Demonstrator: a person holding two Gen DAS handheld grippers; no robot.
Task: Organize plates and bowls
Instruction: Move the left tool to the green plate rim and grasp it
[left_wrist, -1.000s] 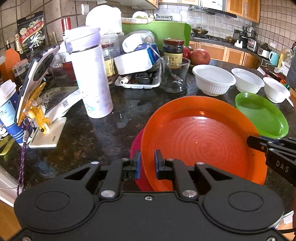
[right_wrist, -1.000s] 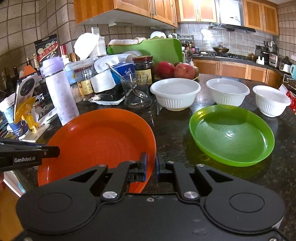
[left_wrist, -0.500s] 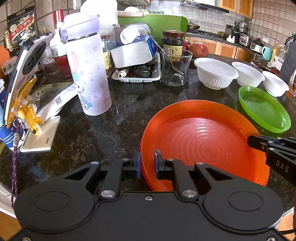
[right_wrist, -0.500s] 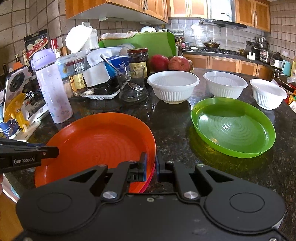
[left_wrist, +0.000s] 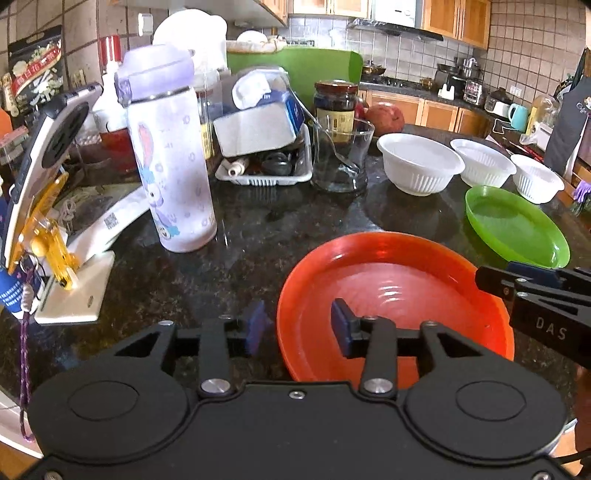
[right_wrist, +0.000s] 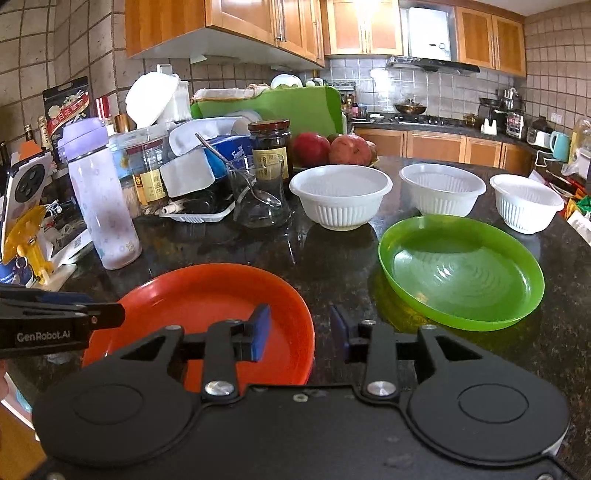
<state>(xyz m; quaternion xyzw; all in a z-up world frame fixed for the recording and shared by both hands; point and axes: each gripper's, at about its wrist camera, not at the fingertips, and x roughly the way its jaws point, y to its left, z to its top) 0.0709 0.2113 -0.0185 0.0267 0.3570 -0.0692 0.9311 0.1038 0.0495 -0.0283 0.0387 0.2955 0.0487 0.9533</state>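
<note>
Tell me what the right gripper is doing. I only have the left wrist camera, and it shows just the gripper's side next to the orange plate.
Observer: The right gripper has just been opening. Its jaws stand apart and pinch nothing.
Operator: Where is the plate relative to it?
Observer: The right rim of the orange plate lies between its pads, one over the plate and one over the counter.
Operator: Is there anything behind the bowls?
Observer: Two red fruits sit behind the nearest white bowl.
</note>
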